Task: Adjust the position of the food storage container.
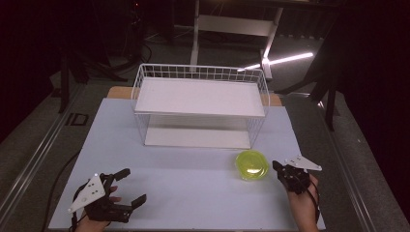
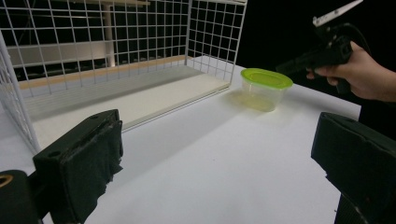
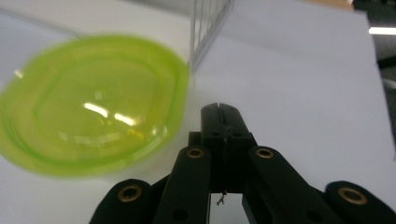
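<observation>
Right gripper (image 1: pixel 276 166), jaws together, beside the upright green-lidded container (image 1: pixel 252 165).

On the desk (image 1: pixel 193 188) before me, the wire rack (image 1: pixel 200 104) stands at twelve o'clock, the lidded container (image 1: pixel 252 165) near its front corner at two o'clock, just left of my right gripper (image 1: pixel 279 169), my left gripper (image 1: pixel 133 186) at eight o'clock.

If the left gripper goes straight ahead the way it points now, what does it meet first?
Probably the lidded tub, across bare table. The left gripper aims slightly left of it, so it might pass and reach the rack.
</observation>
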Available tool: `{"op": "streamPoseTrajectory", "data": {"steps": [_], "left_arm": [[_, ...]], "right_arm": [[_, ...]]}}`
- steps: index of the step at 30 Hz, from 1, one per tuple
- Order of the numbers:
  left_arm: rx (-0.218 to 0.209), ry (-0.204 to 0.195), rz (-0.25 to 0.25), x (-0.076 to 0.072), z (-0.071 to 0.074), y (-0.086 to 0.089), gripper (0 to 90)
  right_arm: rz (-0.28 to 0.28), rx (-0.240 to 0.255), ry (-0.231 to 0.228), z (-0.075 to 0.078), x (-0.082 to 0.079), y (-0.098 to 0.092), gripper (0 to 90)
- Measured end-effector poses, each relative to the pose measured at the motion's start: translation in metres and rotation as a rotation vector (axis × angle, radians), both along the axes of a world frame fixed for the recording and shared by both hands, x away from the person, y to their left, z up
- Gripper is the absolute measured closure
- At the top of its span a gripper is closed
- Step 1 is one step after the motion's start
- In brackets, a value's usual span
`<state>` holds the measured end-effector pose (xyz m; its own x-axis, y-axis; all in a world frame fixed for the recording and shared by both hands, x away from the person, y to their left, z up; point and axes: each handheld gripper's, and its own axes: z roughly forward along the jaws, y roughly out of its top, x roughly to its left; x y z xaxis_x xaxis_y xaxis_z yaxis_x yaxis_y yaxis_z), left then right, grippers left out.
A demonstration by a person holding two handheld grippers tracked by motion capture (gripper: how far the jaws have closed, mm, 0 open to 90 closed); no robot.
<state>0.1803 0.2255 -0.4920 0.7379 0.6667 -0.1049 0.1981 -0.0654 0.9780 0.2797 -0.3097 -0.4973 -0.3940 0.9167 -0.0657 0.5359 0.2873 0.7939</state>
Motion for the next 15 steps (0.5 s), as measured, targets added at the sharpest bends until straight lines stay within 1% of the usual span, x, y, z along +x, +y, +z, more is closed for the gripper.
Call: {"op": "streamPoseTrajectory", "data": {"steps": [1, 2, 3, 4, 6, 7, 9, 12, 15], "left_arm": [[0.000, 0.000, 0.000, 0.000, 0.000, 0.000, 3.2], [-0.001, -0.001, 0.001, 0.000, 0.000, 0.000, 3.2], [0.000, -0.001, 0.000, 0.000, 0.000, 0.000, 3.2], [0.000, -0.001, -0.001, 0.000, 0.000, 0.000, 3.2], [-0.001, 0.002, -0.001, 0.000, 0.000, 0.000, 3.2], [-0.002, 0.001, 0.000, 0.000, 0.000, 0.000, 3.2], [-0.003, -0.001, 0.000, 0.000, 0.000, 0.000, 3.2], [0.001, -0.001, 0.001, 0.000, 0.000, 0.001, 3.2], [0.002, 0.000, 0.002, 0.000, 0.000, 0.000, 3.2]], "right_arm": [[-0.003, -0.006, 0.015, -0.004, -0.001, 0.001, 90.0], [-0.004, -0.001, 0.029, -0.007, -0.002, 0.001, 90.0], [-0.005, -0.010, 0.046, -0.011, -0.002, 0.002, 90.0], [-0.003, -0.019, 0.059, -0.014, -0.002, 0.003, 90.0], [-0.003, -0.020, 0.083, -0.020, 0.001, 0.004, 90.0], [-0.004, -0.021, 0.090, -0.022, 0.002, 0.004, 90.0], [0.004, -0.003, 0.104, -0.024, 0.005, 0.006, 90.0], [0.033, -0.013, 0.107, -0.025, 0.007, 0.013, 90.0], [0.053, -0.001, 0.113, -0.024, 0.008, 0.019, 90.0]]}}
